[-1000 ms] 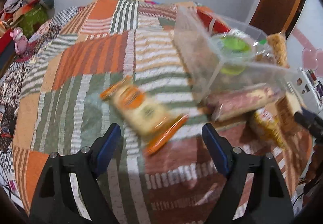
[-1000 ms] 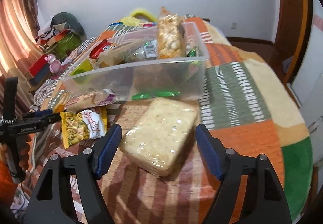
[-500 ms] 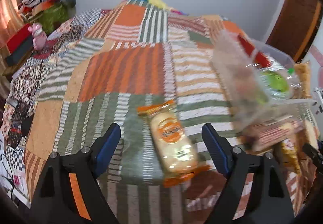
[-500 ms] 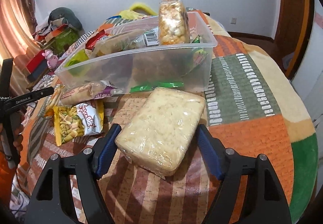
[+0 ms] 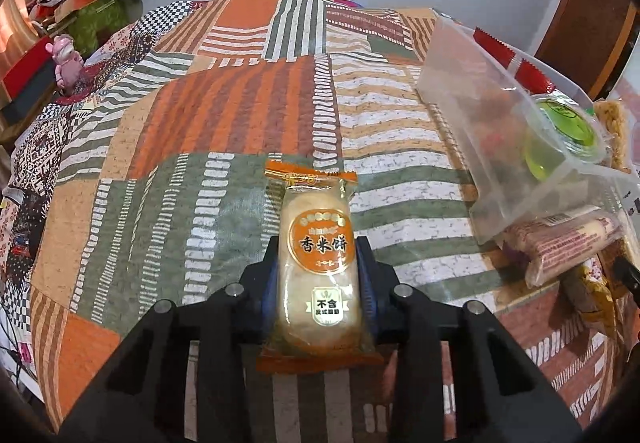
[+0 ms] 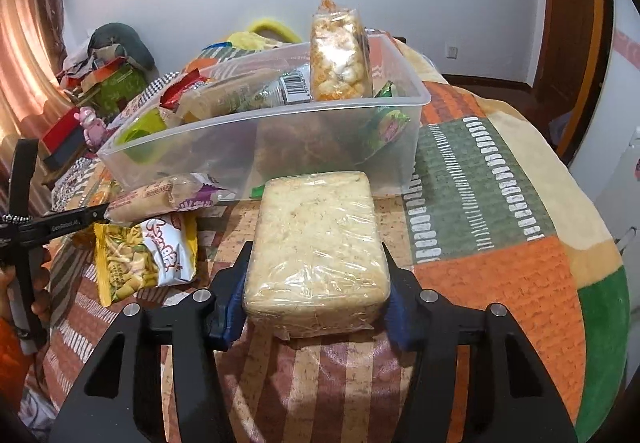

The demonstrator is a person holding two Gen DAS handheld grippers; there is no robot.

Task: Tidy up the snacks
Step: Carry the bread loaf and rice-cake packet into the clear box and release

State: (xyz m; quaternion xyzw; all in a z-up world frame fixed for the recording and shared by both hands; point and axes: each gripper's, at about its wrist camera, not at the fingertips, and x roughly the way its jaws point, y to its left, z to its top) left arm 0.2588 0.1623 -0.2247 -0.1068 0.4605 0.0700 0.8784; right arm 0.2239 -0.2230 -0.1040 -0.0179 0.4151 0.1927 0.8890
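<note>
Beside the clear bin: both grippers have a snack between their fingers, down on the patchwork quilt (image 5: 248, 115).
Landmark: the clear plastic bin (image 6: 328, 131), already part filled with packets, a green-lidded cup (image 5: 564, 123) and a tall bag of puffed snacks (image 6: 338, 55) standing against its far wall.
Step in hand: picking up, as I judge it; two loose snacks are gripped at once and neither is in the bin yet.
Left gripper (image 5: 318, 283): fingers drawn in on the long sides of the orange rice cracker packet (image 5: 318, 263), pads touching the wrapper; it lies well to the left of the bin, lengthwise along the fingers.
Right gripper (image 6: 316, 291): fingers pressed on the two sides of the wrapped noodle block (image 6: 320, 243), near its close end; the block's far end sits just in front of the bin's near wall.
Lifted or not: cannot tell for either; both appear to rest on or just above the quilt.
Still loose by the bin: a long biscuit roll (image 6: 160, 195) and a yellow chip bag (image 6: 144, 251), in front of the bin's left corner.
Next move calls for: raising each snack above the rim, carrying it over a free spot inside and letting go; the block is wide, so it likely needs the open middle, and a firm hold since the film looks slippery.
</note>
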